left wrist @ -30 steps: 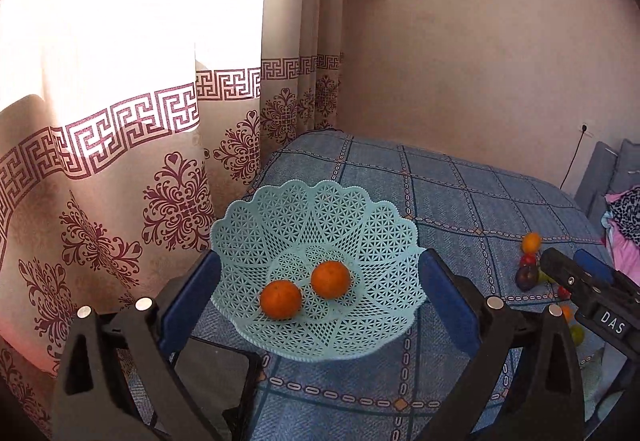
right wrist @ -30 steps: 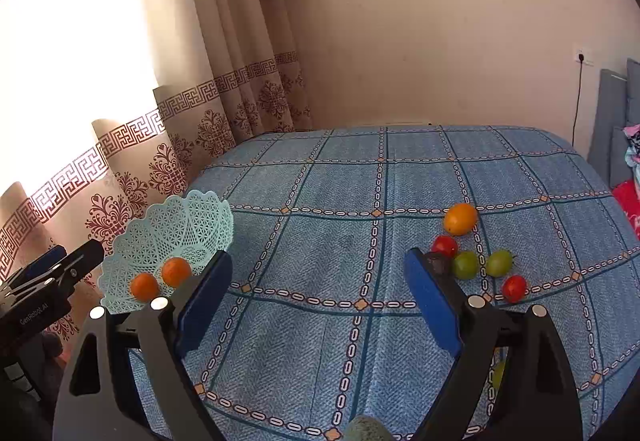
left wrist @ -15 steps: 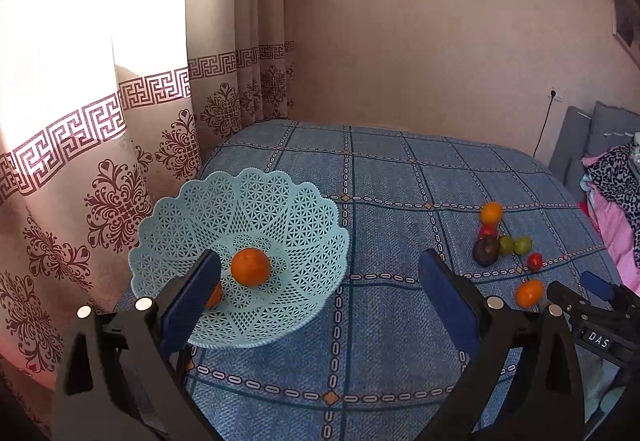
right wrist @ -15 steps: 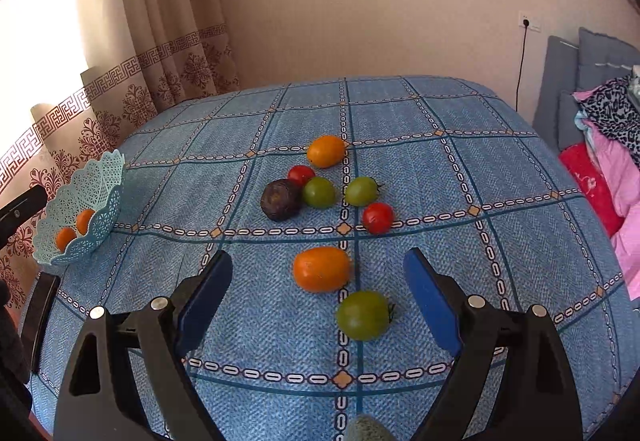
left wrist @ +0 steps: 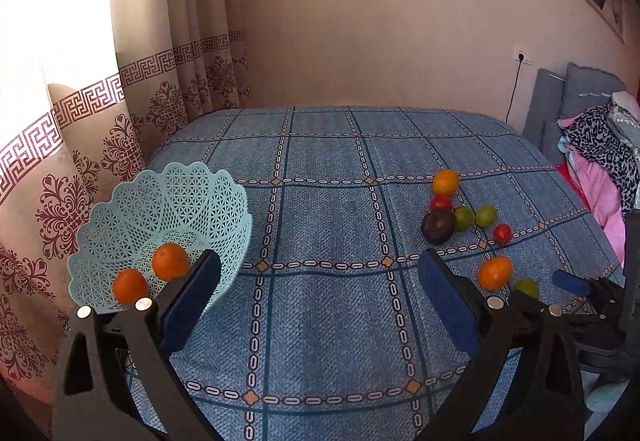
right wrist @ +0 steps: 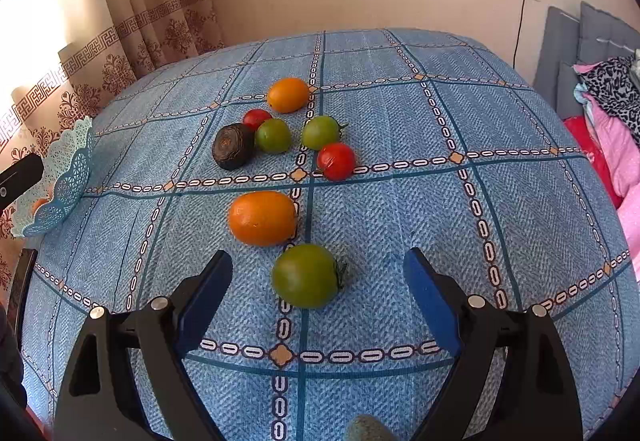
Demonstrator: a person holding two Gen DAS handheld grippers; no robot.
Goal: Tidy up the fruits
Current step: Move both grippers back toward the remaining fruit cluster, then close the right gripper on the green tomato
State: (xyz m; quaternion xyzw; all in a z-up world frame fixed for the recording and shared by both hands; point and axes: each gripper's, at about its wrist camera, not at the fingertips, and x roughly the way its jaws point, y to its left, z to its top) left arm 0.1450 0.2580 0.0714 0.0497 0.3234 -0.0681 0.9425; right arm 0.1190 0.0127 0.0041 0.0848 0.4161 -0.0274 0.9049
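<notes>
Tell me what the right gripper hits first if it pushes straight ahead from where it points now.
Most likely the large green tomato, lying just ahead between the open fingers of the right gripper. The orange fruit sits just beyond, slightly left. Depth is uncertain, so it could pass above.

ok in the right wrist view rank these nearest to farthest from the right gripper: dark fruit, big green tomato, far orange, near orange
1. big green tomato, between the open fingers of the right gripper
2. near orange, just beyond, slightly left
3. dark fruit, farther left
4. far orange, at the back
</notes>
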